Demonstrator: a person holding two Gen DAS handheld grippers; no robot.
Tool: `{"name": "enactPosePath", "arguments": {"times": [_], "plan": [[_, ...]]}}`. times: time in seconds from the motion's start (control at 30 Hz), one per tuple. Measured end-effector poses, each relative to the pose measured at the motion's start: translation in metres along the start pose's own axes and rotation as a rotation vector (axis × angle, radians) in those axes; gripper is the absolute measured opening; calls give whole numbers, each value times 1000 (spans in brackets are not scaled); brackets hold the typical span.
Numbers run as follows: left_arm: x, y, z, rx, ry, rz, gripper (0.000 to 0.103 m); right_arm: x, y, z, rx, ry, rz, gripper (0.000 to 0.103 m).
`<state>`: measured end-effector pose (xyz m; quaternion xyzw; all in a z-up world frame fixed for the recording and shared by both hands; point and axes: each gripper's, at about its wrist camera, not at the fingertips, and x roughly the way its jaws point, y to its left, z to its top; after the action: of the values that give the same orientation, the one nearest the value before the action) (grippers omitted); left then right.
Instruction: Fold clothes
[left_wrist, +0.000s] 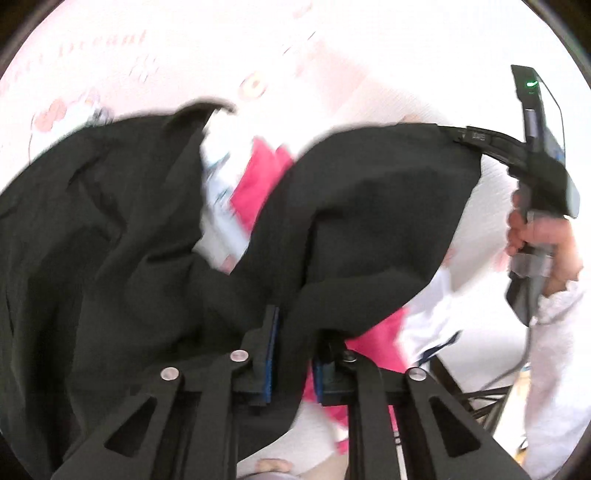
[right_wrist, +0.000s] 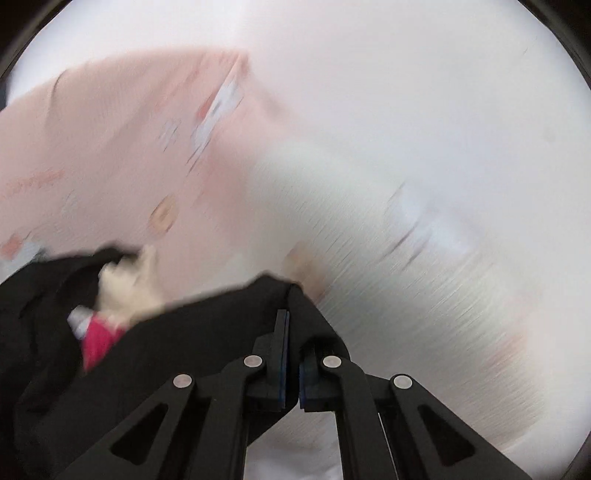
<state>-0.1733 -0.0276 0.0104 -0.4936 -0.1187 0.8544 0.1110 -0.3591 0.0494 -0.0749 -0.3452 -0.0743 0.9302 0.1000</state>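
Black garment (left_wrist: 369, 206), lifted and stretched between the two tools over a pale pink printed bedsheet (left_wrist: 221, 44). Clamped at one edge in the left hand-held gripper (left_wrist: 291, 354), blue pads pressed in from both sides with dark cloth bunched between them. Clamped at the far corner in the right hand-held gripper (left_wrist: 476, 138), seen in the left wrist view up and to the right, well apart from the left one, with the person's hand (left_wrist: 535, 236) on its handle. Same hold confirmed in the right wrist view: right hand-held gripper (right_wrist: 291, 347) with jaws drawn together on a fold of black cloth (right_wrist: 184, 332).

Held edge running from just ahead of the left tool out toward the right tool, so long axis across, from left tool to right tool. Bulk of the cloth hanging left of and below the left tool, sagging in loose folds. Pink and white clothes (left_wrist: 255, 177) lying beyond and beneath the black cloth, showing through a gap between its folds.

Judged as spreading before a fold: both ends held, neither hand nearer, edge probably needing to be drawn taut and laid flat. Heavy blur in both views, so finer detail not readable.
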Motion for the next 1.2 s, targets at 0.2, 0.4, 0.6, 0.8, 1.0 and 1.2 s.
{"name": "enactPosePath", "arguments": {"times": [0.2,0.4,0.6,0.8,1.0,1.2], "plan": [[-19,-51,22,91,-50,-80,12,-32,-31,49,-11,-107,-70,0],[-13,-82,3,134,-23,-112,12,-35,-12,57,-159,-164,-200,0],[12,-99,-4,164,1,-134,12,-14,-38,52,-119,-78,-253,0],[42,-91,-22,119,52,11,14,24,-85,20,87,111,-126,0],[43,-82,-35,31,107,84,15,22,-63,22,-9,135,-180,6],[13,-75,-38,-81,110,-4,60,-5,-58,19,16,178,-111,64]]}}
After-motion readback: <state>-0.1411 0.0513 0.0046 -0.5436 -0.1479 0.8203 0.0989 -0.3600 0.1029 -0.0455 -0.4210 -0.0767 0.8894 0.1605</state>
